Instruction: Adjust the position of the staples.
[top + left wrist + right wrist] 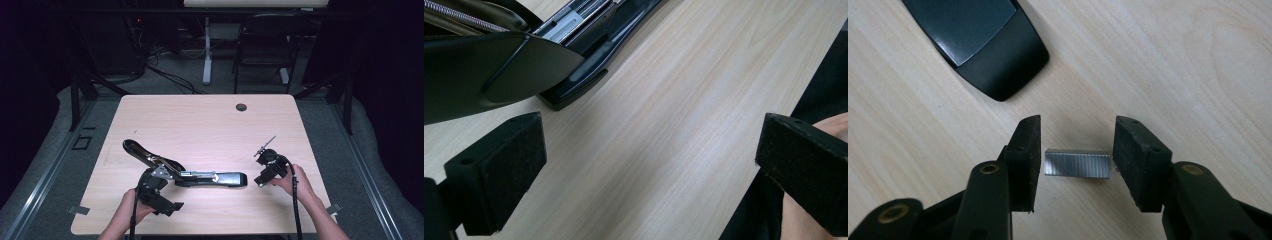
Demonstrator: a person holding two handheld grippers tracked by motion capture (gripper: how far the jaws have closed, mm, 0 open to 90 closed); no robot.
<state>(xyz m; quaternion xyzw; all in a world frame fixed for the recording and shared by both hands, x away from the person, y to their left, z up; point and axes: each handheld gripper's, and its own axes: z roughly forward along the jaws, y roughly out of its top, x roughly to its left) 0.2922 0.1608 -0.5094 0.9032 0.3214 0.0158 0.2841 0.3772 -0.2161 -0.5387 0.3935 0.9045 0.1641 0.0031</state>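
Both forearms come in bare, no sleeves in sight. The left gripper [159, 192] is a black, blocky tool with a grey three-cornered plate on top and a black cable trailing back from it. Up close, its jaws end in square black blocks faced with rough, felt-like pads [514, 175], one with a small round hole in its top. The right gripper [266, 172] is black too, cable trailing. Its glossy arms carry brass-coloured rivets, and the matte pads [1135, 160] show tiny screw holes.
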